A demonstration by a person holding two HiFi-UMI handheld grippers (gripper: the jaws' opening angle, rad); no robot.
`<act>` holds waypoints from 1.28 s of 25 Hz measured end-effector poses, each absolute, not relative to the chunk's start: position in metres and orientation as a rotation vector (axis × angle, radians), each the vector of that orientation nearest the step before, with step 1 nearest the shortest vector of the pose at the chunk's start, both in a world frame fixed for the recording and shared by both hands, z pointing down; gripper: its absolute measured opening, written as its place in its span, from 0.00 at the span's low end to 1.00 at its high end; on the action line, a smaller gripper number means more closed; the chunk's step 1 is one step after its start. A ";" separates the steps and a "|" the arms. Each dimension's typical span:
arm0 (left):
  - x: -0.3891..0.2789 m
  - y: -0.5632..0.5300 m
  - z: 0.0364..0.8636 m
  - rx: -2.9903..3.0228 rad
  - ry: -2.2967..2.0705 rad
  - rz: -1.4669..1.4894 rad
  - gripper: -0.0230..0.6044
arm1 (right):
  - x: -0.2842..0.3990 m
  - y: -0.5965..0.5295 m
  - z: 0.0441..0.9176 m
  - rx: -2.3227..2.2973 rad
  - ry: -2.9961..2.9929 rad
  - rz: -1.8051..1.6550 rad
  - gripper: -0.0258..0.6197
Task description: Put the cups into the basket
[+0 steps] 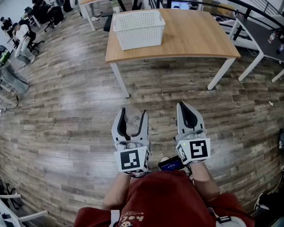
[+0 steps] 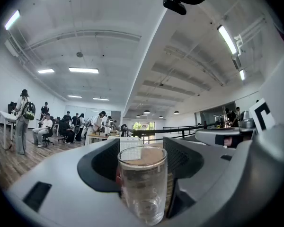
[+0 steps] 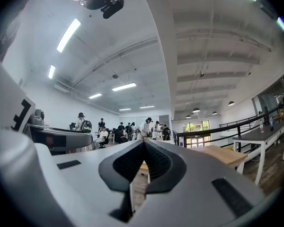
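A clear glass cup (image 2: 143, 183) stands upright between the jaws of my left gripper (image 1: 132, 118), which is shut on it; the cup (image 1: 132, 118) shows faintly in the head view too. My right gripper (image 1: 188, 109) is beside it, shut with its jaws touching at the tips and nothing between them (image 3: 143, 148). Both are held over the wood floor, well short of the table. The white perforated basket (image 1: 138, 29) sits on the left part of the wooden table (image 1: 194, 32) far ahead; its inside is not visible from here.
A dark desk (image 1: 265, 34) stands to the right of the table, with black railings behind. Several people sit and stand at desks far to the left (image 1: 35, 11). A chair leg (image 1: 9, 209) shows at the lower left.
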State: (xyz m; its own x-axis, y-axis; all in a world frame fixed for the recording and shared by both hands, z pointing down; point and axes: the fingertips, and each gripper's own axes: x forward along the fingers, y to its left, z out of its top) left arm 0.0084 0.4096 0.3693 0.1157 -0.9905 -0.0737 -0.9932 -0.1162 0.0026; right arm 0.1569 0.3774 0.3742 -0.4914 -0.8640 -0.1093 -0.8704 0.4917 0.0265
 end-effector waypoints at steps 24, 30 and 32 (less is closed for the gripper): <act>0.048 0.396 0.377 -2.337 2.059 0.076 0.50 | 0.203 0.367 0.383 -1.565 2.600 0.064 0.05; 0.063 0.389 0.380 -2.318 2.081 0.075 0.50 | 0.221 0.358 0.390 -1.538 2.608 0.044 0.05; 0.071 0.387 0.380 -2.301 2.092 0.072 0.50 | 0.231 0.354 0.393 -1.527 2.612 0.036 0.06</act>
